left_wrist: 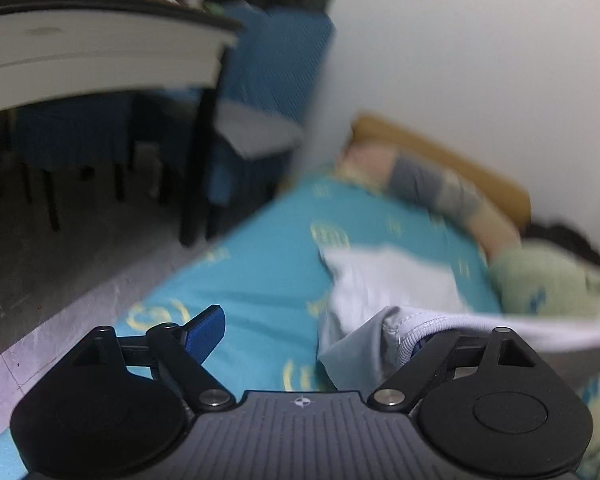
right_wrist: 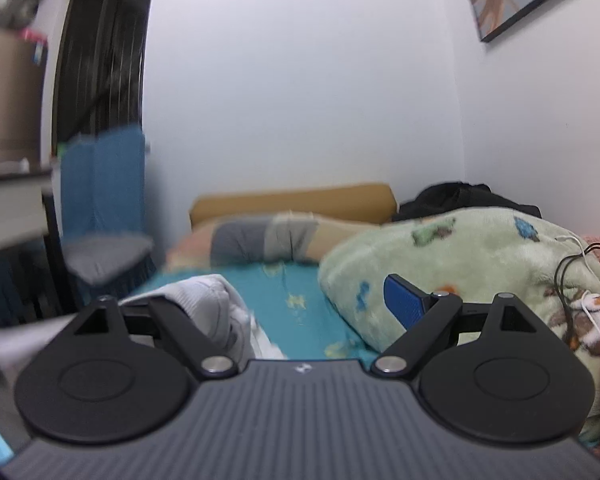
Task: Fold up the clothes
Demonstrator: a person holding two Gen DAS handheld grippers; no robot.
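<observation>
A white and light-grey garment (left_wrist: 388, 284) lies on the teal bedsheet (left_wrist: 256, 264), and a ribbed hem of it drapes over the right finger of my left gripper (left_wrist: 312, 332). The left gripper's jaws stand wide apart, its left blue pad (left_wrist: 206, 332) bare. In the right wrist view the same garment (right_wrist: 204, 296) covers the left finger of my right gripper (right_wrist: 300, 304), whose jaws also stand wide apart, with the right blue pad (right_wrist: 404, 304) bare. Both views are blurred.
A pale green patterned blanket (right_wrist: 460, 264) is heaped at the right of the bed. A pillow (right_wrist: 260, 236) and tan headboard (right_wrist: 292, 200) lie at the far end. A blue-covered chair (left_wrist: 268, 92) and a white table (left_wrist: 92, 52) stand left of the bed. Cables (right_wrist: 572, 276) lie on the blanket.
</observation>
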